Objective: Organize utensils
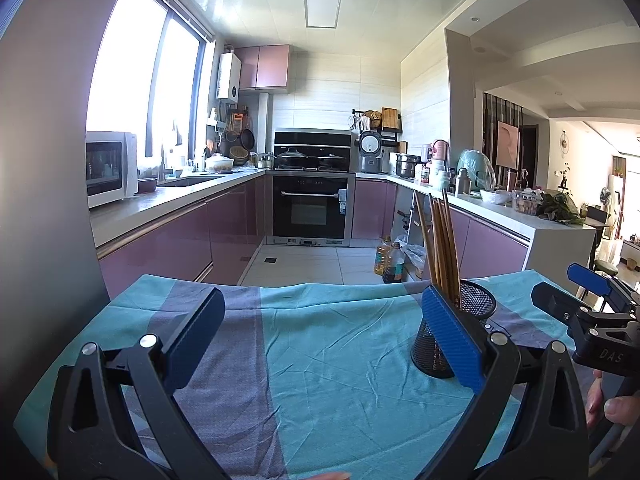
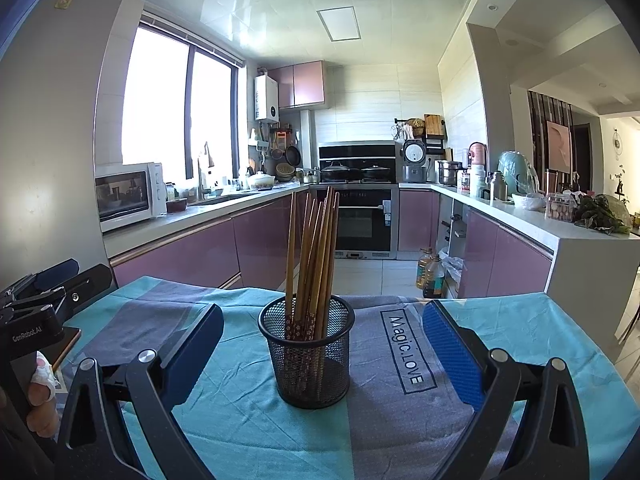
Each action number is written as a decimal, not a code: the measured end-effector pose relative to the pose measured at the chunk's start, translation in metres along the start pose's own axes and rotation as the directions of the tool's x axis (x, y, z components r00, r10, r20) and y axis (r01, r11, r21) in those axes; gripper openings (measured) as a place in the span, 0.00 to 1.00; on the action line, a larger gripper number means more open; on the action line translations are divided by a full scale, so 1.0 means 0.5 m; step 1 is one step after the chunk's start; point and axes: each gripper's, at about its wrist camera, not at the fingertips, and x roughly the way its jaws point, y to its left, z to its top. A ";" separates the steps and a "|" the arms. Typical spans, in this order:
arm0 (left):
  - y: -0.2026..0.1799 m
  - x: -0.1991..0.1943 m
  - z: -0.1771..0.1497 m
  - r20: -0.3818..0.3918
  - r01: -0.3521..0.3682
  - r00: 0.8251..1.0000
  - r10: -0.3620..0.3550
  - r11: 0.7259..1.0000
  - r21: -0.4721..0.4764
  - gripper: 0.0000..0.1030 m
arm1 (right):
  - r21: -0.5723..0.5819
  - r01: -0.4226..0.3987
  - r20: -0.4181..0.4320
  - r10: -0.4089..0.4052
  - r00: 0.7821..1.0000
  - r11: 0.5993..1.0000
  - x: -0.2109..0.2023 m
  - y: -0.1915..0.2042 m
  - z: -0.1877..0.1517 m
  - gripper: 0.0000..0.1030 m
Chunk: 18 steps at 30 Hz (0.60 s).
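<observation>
A black mesh cup [image 2: 307, 354] stands upright on the teal and grey cloth [image 2: 248, 420]. Several wooden chopsticks [image 2: 316, 248] stand in it, leaning slightly. My right gripper [image 2: 322, 344] is open and empty, its jaws wide apart on either side of the cup without touching it. In the left wrist view the cup [image 1: 454, 330] stands partly behind my right-hand finger, with the chopsticks [image 1: 442, 248] rising from it. My left gripper [image 1: 324, 334] is open and empty over bare cloth [image 1: 340, 360], left of the cup. The right gripper [image 1: 592, 312] shows at the far right edge.
The cloth-covered table ends at a far edge [image 2: 360, 296] with kitchen floor beyond. Oil bottles [image 2: 430, 272] stand on the floor by the right counter [image 2: 532, 220]. A microwave [image 2: 128, 194] sits on the left counter. The left gripper [image 2: 44, 304] shows at the left edge.
</observation>
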 end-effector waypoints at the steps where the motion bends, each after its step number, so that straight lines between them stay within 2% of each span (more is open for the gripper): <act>1: 0.000 0.000 0.000 0.000 -0.001 1.000 0.001 1.000 0.000 0.94 | 0.001 -0.001 0.000 0.001 1.000 1.000 0.000 -0.001 0.000 0.94; 18: -0.009 -0.001 -0.002 -0.010 -0.019 1.000 0.019 1.000 -0.008 0.94 | 0.006 0.046 0.015 -0.046 0.999 0.999 -0.003 0.004 0.004 0.94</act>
